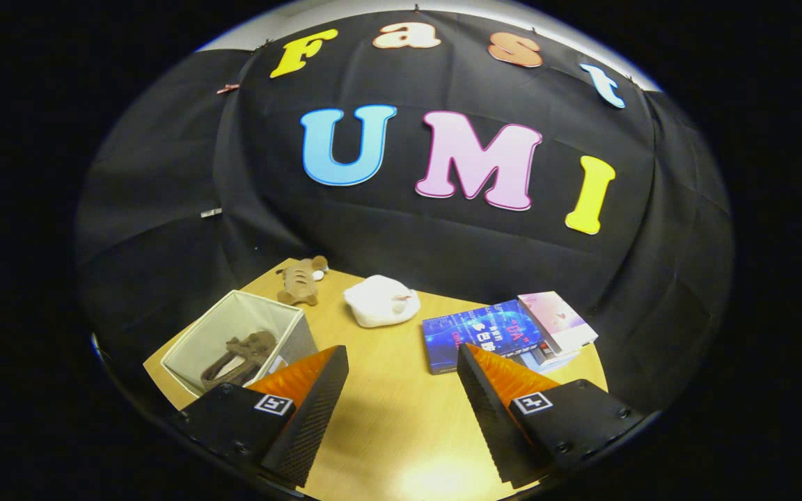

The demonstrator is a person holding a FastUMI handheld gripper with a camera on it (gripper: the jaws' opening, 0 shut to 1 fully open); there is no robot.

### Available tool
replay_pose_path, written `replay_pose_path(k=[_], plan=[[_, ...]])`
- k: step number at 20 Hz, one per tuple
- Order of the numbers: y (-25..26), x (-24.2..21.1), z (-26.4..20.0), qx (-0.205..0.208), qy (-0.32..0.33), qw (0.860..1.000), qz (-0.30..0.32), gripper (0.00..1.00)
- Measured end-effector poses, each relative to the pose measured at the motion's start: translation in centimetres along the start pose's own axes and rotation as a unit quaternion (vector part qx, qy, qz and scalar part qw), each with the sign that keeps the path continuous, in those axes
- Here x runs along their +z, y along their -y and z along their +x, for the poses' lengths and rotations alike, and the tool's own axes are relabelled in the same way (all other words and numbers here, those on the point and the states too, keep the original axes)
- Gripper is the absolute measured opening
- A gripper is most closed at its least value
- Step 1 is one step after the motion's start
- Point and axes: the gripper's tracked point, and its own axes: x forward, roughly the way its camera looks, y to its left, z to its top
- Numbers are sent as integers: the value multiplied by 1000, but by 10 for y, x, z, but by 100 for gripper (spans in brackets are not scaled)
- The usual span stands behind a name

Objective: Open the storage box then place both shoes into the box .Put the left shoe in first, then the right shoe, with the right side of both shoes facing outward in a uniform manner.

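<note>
An open white fabric storage box (pixel 195 335) stands at the left end of the wooden table, just beyond my left finger (pixel 303 410). Inside it lies a brown shoe (pixel 239 359), partly hidden by that finger; whether a second shoe is beneath it I cannot tell. My gripper (pixel 401 362) hangs above the table's near middle, open, its two fingers wide apart with bare tabletop between them. The right finger (pixel 495 407) points toward the books.
A brown plush toy (pixel 301 279) lies at the table's far edge behind the box. A white soft object (pixel 381 300) sits mid-table beyond the fingers. A blue book (pixel 474 332) and a pink book (pixel 556 321) lie stacked ahead of the right finger. Black cloth walls surround the table (pixel 390 417).
</note>
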Motion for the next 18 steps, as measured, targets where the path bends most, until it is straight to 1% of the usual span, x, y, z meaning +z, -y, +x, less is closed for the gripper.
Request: replay_pose_path(k=[4, 7, 13, 18], plan=[[49, 10, -17, -11, 38, 999, 20, 98], [80, 14, -31, -20, 54, 998, 23, 98], [125, 8, -45, -39, 64, 997, 16, 98], [141, 4, -46, -42, 62, 997, 29, 98]])
